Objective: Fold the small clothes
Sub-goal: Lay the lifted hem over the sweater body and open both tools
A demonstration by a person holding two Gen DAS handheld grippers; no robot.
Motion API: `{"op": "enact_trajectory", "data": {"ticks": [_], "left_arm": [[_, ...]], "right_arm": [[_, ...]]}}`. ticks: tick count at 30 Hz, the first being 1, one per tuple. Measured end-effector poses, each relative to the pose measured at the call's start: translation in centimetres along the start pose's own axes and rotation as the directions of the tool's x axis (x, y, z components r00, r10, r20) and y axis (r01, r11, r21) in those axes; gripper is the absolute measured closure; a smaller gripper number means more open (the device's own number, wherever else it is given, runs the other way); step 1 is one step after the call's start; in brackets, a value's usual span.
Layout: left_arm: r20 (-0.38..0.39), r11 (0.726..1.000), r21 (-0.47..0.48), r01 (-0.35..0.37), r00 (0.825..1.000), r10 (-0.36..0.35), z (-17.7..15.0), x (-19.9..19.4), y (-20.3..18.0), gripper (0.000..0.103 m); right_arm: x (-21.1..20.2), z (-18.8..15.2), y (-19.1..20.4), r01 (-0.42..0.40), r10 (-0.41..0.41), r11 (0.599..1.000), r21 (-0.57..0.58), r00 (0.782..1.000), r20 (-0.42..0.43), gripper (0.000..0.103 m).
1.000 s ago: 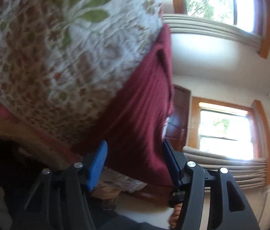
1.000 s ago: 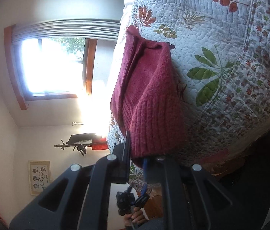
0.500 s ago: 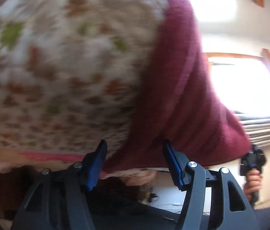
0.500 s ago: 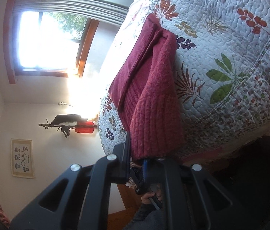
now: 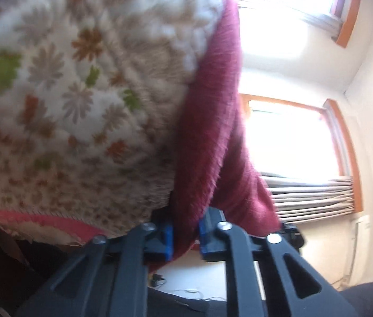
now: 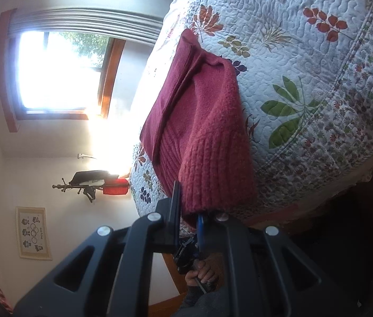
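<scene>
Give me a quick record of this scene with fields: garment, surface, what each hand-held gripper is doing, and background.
garment: maroon knit sweater, partly folded, ribbed hem toward the camera
surface: floral quilt on a bed
left hand-held gripper: shut on the sweater's edge
right hand-held gripper: shut on the ribbed hem
background: bright window, framed picture on the wall
image quality: left wrist view blurred

The sweater (image 6: 199, 121) lies on the quilt (image 6: 305, 52) that covers the bed, near the bed's edge, with its hem end toward both tools. The right tool (image 6: 187, 211) pinches that hem, and the left tool (image 5: 185, 235) pinches another edge of it. 1 window (image 6: 54, 71) sits in the wall beyond the bed.
</scene>
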State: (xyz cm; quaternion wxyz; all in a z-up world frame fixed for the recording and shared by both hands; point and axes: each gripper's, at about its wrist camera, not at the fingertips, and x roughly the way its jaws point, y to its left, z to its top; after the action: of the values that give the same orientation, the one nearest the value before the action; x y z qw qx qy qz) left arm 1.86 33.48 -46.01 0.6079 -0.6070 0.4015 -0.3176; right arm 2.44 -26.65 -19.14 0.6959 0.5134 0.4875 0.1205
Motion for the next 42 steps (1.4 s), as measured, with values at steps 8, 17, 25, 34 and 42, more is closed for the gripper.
{"op": "enact_trajectory", "data": {"ticks": [8,17,25,34,42], "left_arm": [[0.084,0.984,0.012,0.179,0.980,-0.180,-0.6,-5.4,-7.8,0.095],[0.118,0.968,-0.070,0.242,0.965,-0.232,0.9,-3.2,-12.4,0.096],[0.302,0.944,-0.261,0.203,0.946,-0.119,7.0,-0.9,-13.0,0.096],[0.517,0.893,-0.432,0.128,0.846,0.128,11.2,-1.4,-9.5,0.054],[0.337,0.925,-0.097,-0.367,0.862,0.378,7.5,1.4,-17.9,0.039]], "right_arm": [[-1.1,0.8,-2.5,-0.015,0.013,0.999,0.043,0.999,0.043,0.097],[0.4,1.0,-4.3,-0.039,0.035,0.995,0.086,0.998,0.045,0.098],[3.5,8.8,0.0,-0.031,0.030,1.000,0.004,0.998,0.056,0.098],[10.2,16.3,-1.0,-0.003,0.003,1.000,-0.010,0.999,0.038,0.065],[8.9,15.3,-5.7,0.130,-0.138,0.981,-0.144,0.990,-0.044,0.064]]}}
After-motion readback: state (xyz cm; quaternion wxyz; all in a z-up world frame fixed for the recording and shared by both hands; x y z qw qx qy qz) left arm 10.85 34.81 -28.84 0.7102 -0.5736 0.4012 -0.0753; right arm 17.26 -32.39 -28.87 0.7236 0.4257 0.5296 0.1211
